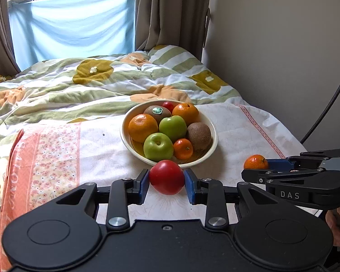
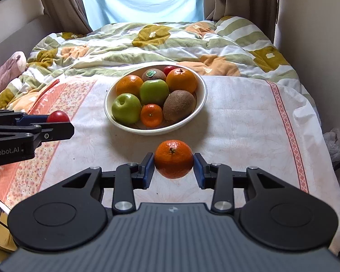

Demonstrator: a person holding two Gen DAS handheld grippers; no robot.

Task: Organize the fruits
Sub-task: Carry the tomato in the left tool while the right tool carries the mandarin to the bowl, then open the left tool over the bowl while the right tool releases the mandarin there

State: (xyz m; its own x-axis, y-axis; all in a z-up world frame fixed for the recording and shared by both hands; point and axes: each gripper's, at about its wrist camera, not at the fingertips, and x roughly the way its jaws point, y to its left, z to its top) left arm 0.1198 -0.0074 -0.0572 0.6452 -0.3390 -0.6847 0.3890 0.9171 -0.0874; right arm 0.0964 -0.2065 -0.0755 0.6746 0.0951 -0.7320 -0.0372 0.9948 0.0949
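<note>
Now we've got the left gripper pinched on a red tomato, blue pads touching both flanks, and the right gripper clamped on a mandarin the same way, both fruits carried low over the white cloth on the bed. Just ahead sits the cream bowl, and it is crowded: two green apples, two big oranges, two kiwis, a small mandarin and something small and red at the back. Our read is that both fruits are bound for that bowl, so we want one gripper in at a time. Lift clear of the near rim, find a dip between the fruits, and set the piece down low before letting go; a drop onto that rounded heap could send it rolling out onto the patterned duvet behind. Keep the squeeze on the tomato gentle.
</note>
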